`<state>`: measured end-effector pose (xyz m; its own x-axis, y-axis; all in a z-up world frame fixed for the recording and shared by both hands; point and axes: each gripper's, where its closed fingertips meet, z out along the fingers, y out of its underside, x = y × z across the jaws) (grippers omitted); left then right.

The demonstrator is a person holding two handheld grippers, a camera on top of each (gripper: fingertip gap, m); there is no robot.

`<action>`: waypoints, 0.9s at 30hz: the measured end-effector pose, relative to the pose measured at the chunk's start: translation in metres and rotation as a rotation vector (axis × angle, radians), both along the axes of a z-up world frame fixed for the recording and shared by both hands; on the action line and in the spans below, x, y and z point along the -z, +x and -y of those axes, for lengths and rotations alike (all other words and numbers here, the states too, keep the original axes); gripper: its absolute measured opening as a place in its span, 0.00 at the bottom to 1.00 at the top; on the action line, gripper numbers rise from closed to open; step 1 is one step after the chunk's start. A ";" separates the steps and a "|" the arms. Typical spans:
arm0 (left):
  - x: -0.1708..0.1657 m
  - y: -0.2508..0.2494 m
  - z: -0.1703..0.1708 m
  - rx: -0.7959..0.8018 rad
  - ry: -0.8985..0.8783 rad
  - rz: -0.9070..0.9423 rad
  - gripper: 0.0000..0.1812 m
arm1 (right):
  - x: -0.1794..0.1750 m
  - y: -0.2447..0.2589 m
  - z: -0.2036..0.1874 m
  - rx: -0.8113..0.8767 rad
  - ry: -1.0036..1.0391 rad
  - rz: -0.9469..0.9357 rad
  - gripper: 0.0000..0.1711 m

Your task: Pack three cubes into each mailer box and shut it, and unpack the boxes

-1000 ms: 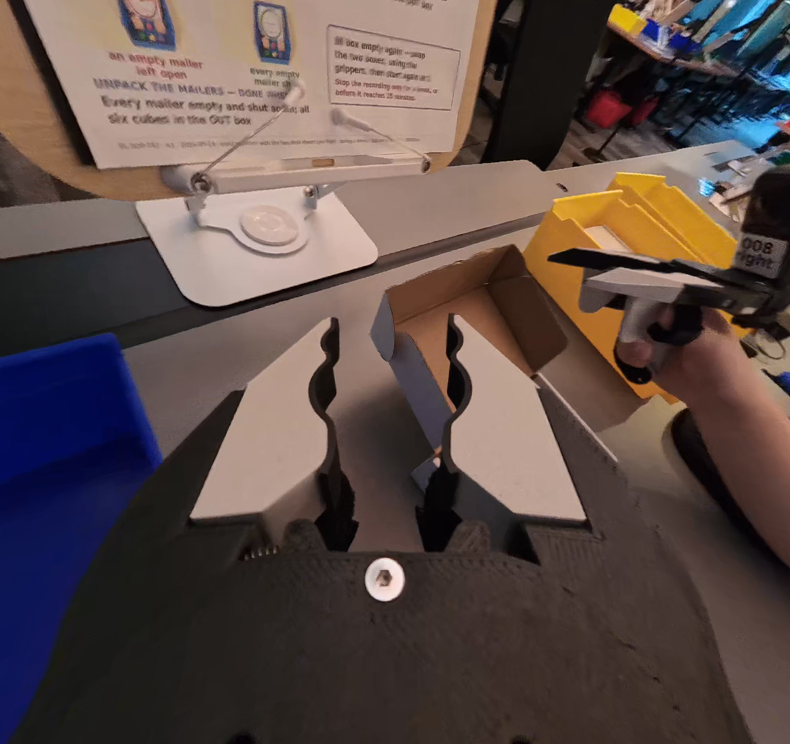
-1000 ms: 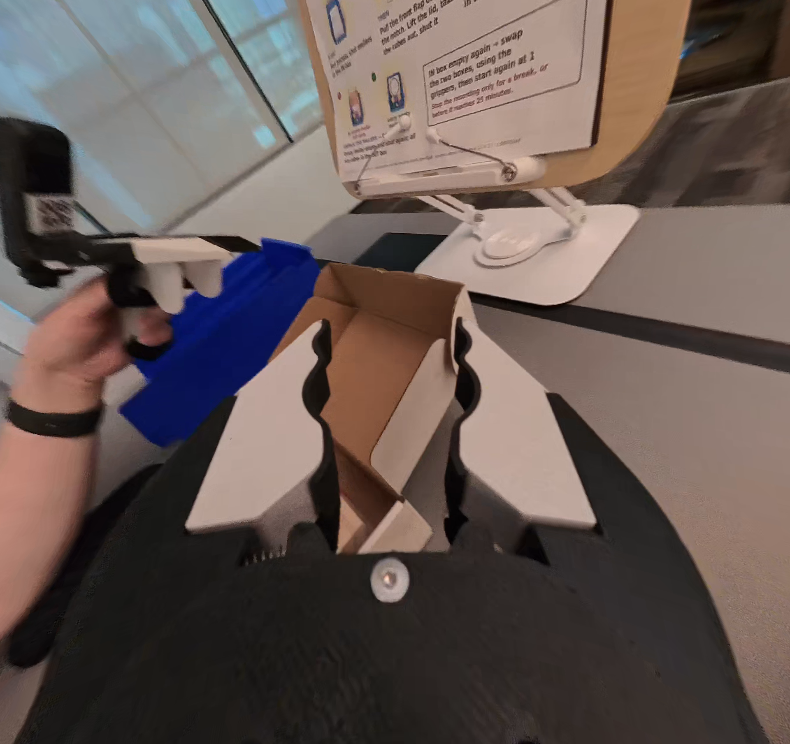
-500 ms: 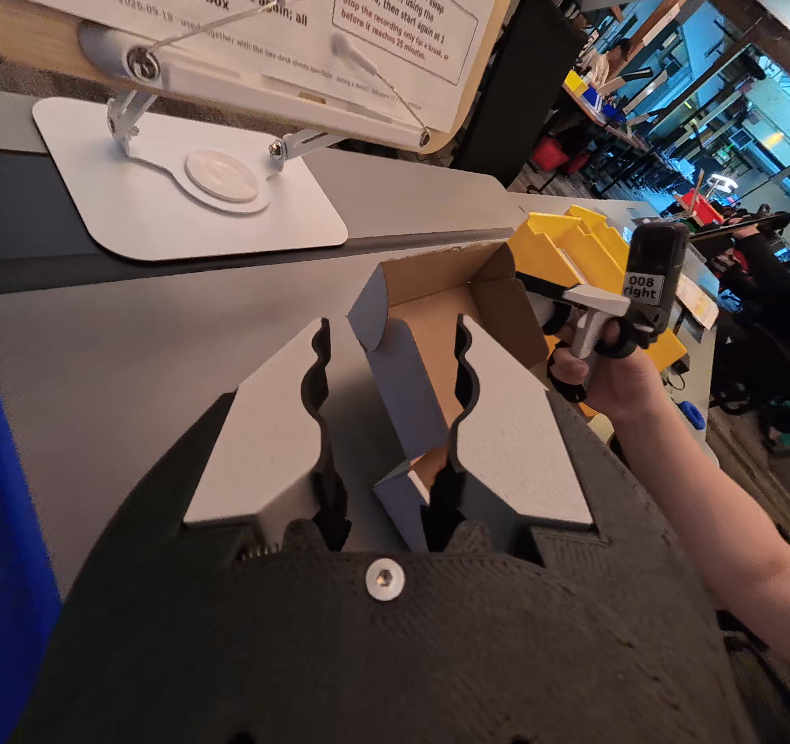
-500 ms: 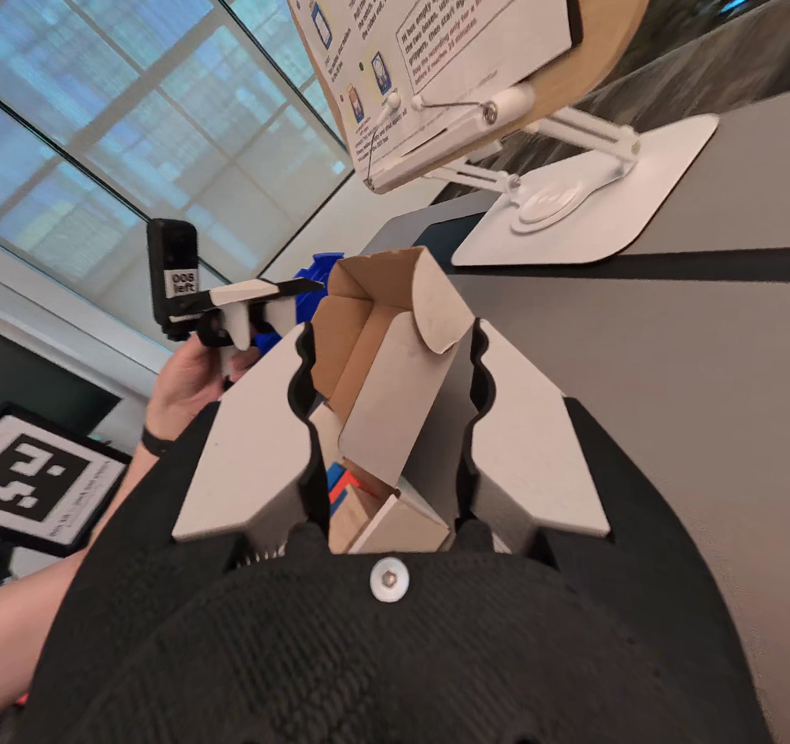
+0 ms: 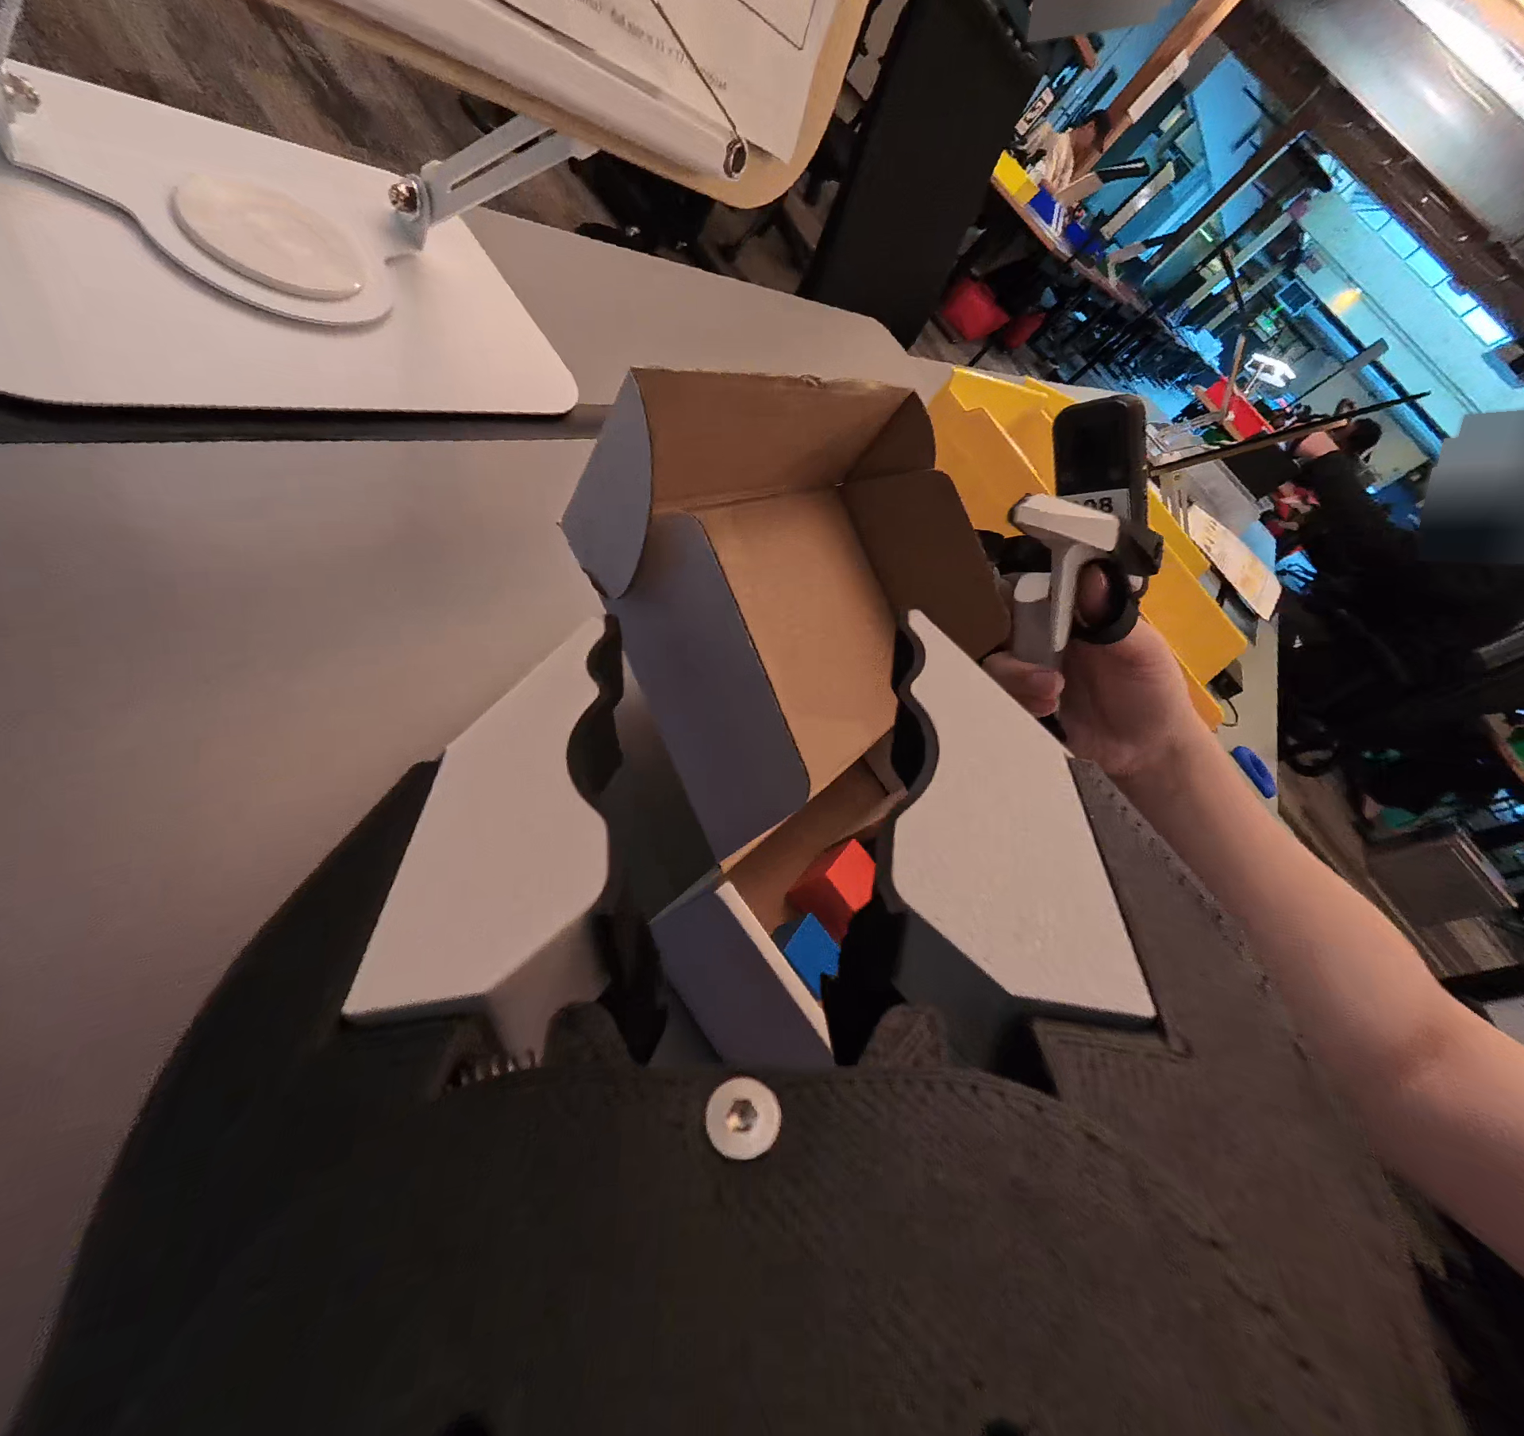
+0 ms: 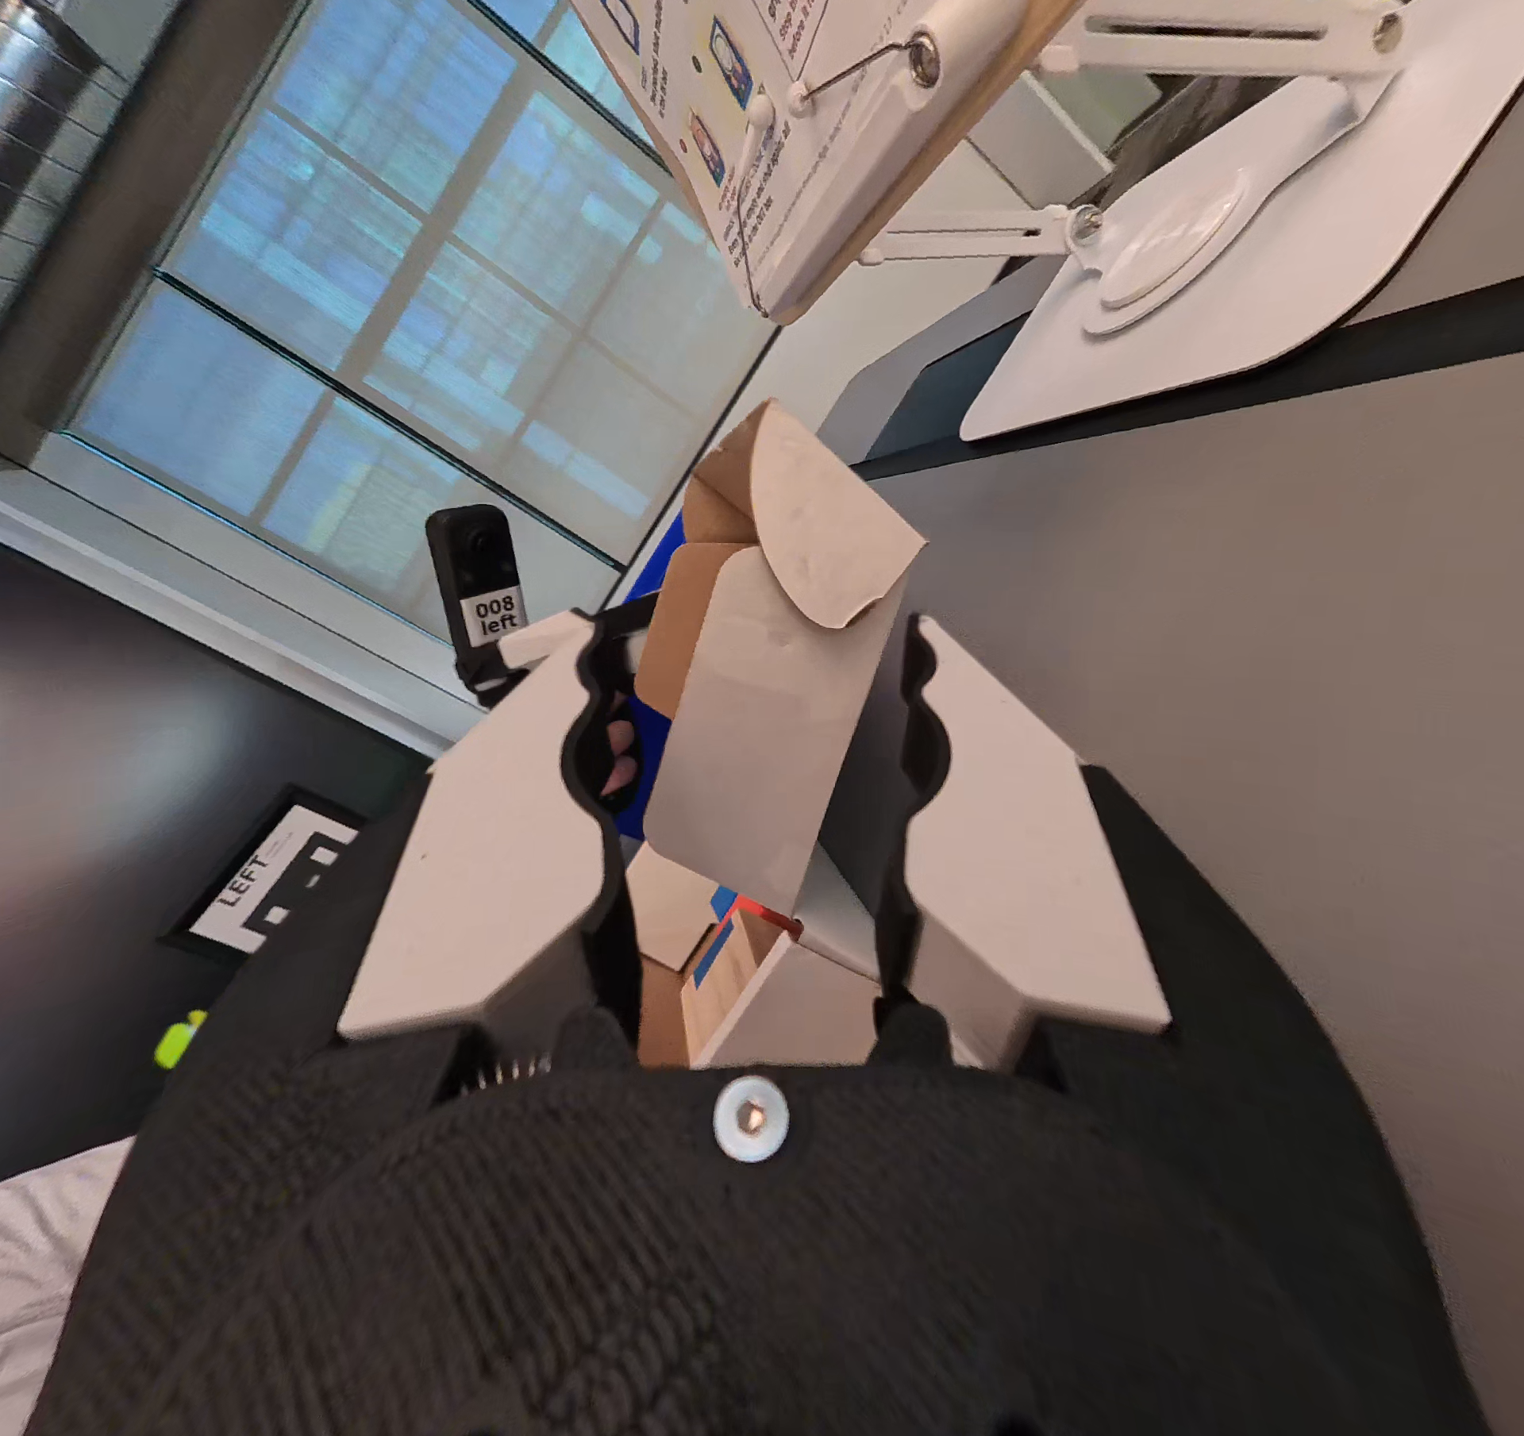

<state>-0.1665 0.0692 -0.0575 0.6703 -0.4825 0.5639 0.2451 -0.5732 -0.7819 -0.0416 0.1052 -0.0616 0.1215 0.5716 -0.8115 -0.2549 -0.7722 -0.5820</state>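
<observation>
An open mailer box (image 5: 783, 613), white outside and brown inside, lies on the grey table with its lid raised. A red cube (image 5: 833, 885) and a blue cube (image 5: 812, 947) show inside it. My left gripper (image 5: 754, 625) is open and straddles the box's left wall. My right gripper (image 6: 750, 625) is open and straddles the right wall of the box (image 6: 759, 737); slivers of the red cube (image 6: 763, 911) and a blue cube (image 6: 722, 897) show there. Each view shows the other gripper beyond the box: the right one (image 5: 1064, 563), the left one (image 6: 528, 638).
A yellow bin (image 5: 990, 440) stands right of the box, and a blue bin (image 6: 651, 737) shows behind it on the left. A white stand (image 5: 289, 324) holding an instruction sheet sits at the back of the table, also in the right wrist view (image 6: 1237, 242).
Both grippers have rolled and closed in on the box from either side. The red and blue cubes inside have come into view. The jaws stay about as wide apart.
</observation>
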 end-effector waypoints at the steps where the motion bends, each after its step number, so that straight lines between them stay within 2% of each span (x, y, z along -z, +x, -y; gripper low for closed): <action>1: 0.003 0.000 -0.001 -0.003 -0.001 -0.010 0.37 | 0.000 0.000 0.001 -0.008 -0.006 -0.011 0.39; 9: 0.018 0.006 -0.003 0.064 0.009 0.009 0.38 | -0.004 -0.002 0.008 -0.050 0.026 -0.038 0.31; 12: 0.007 0.011 0.001 0.104 0.034 0.077 0.38 | -0.008 -0.001 0.011 -0.059 0.049 -0.050 0.29; 16: -0.002 0.012 0.005 0.125 0.063 0.082 0.34 | -0.018 0.001 0.019 -0.078 0.092 -0.077 0.28; 21: -0.011 0.014 0.016 0.151 0.123 0.005 0.34 | -0.029 0.002 0.035 -0.092 0.176 -0.062 0.28; 27: -0.006 0.024 0.037 0.214 0.155 -0.095 0.35 | -0.037 0.004 0.056 -0.080 0.246 -0.045 0.27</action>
